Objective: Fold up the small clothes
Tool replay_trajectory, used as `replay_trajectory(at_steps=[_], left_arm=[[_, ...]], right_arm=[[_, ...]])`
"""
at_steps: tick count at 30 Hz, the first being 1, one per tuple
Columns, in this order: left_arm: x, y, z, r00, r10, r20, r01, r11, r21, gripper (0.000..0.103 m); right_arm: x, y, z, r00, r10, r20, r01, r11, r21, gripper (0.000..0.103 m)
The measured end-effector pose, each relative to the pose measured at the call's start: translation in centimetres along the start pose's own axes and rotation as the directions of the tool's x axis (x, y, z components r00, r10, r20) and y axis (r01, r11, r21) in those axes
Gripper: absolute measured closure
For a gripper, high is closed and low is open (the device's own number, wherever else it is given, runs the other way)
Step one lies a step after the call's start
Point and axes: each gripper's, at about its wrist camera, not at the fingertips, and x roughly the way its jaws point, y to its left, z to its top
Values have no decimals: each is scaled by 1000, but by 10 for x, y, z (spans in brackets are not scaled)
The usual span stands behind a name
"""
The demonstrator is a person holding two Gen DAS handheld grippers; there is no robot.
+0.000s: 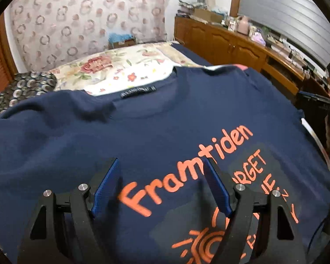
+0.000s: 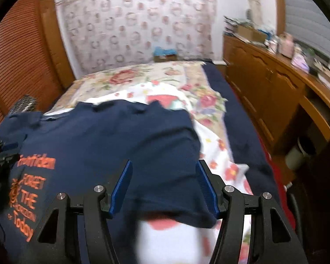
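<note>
A navy T-shirt point(image 1: 143, 121) with orange lettering point(image 1: 187, 171) lies front side up on the floral bed sheet point(image 1: 125, 70), its collar label point(image 1: 137, 91) toward the far end. My left gripper point(image 1: 161, 161) hovers over the printed chest, jaws wide apart, nothing between the blue pads point(image 1: 107, 182). In the right wrist view the same T-shirt point(image 2: 121, 136) spreads to the left, its print point(image 2: 26, 193) at the lower left. My right gripper point(image 2: 165, 164) hangs open above the shirt's right side near its lower edge. The cloth shows below the jaws, and the pads do not press it.
A wooden cabinet point(image 2: 264, 88) with a cluttered top runs along the right of the bed. A slatted wooden door point(image 2: 17, 66) stands on the left. A dark patterned cloth point(image 1: 22, 88) lies at the bed's left side, and a small box point(image 1: 121, 40) sits at the far end.
</note>
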Motion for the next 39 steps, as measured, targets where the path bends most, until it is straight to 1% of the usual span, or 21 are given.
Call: replay_trajectory(at_steps=[7,9,12,13,14,16,17,19,20,21,22,24,26,28,31,34,36,39], left_arm=[[14,-5,-3,999,8,-46,-7,1000,12,25],[14,-7,-4,999,21,-38,-20,1000,24,25],[13,-7,-5,999,19,-29,-18,1000,21,22],[13,-8,-6,999,20,-25,-20,1000,21,21],[13,-9,-6,999,20,-26,-20,1000,22,20],[14,-8,-5,999,16,-30,-16,1000,24,17],[15,-9,-4,999,13,-34,-12,1000,27,15],[16,-10,-4,999,16,-40,-15,999,32,7],[18,-10,-4,999,17,-49,-16,999,32,4],[20,-9,-3,998,19,-55,-18,999,30,1],[19,-9,-4,998,17,-55,-16,999,28,1],[20,-10,-3,998,18,-54,-16,999,29,1],[20,-10,-3,998,17,-54,-16,999,28,1],[20,-10,-3,998,18,-54,-16,999,29,1],[20,-10,-3,998,18,-54,-16,999,29,0],[20,-10,-3,998,18,-55,-16,999,28,0],[20,-10,-3,998,18,-54,-17,999,29,0],[20,-10,-3,998,18,-54,-16,999,28,0]], right_arm=[[13,10,8,997,16,-72,-12,998,60,42],[15,13,10,996,28,-82,-22,997,70,42],[20,13,11,994,43,-105,-35,997,75,42],[21,16,11,992,48,-114,-40,996,75,44],[22,18,12,991,52,-120,-43,996,76,48],[21,13,13,991,53,-124,-43,996,82,50],[21,15,13,990,56,-127,-45,995,86,55],[22,18,15,990,67,-127,-55,994,94,58],[19,4,14,989,78,-125,-66,993,97,64],[14,-5,13,989,85,-122,-74,993,93,69],[12,-16,11,989,84,-118,-74,994,82,77],[15,-25,4,993,41,-114,-36,998,45,83],[17,-19,2,994,-9,-107,8,1000,-10,97],[12,-14,1,996,-6,-93,3,1000,-31,100],[2,-10,3,999,-12,-48,10,999,-44,101],[-12,-4,8,1000,15,20,-14,999,-44,101],[-21,5,14,998,17,66,-12,997,-75,101],[-28,19,19,993,66,95,-56,993,-105,101]])
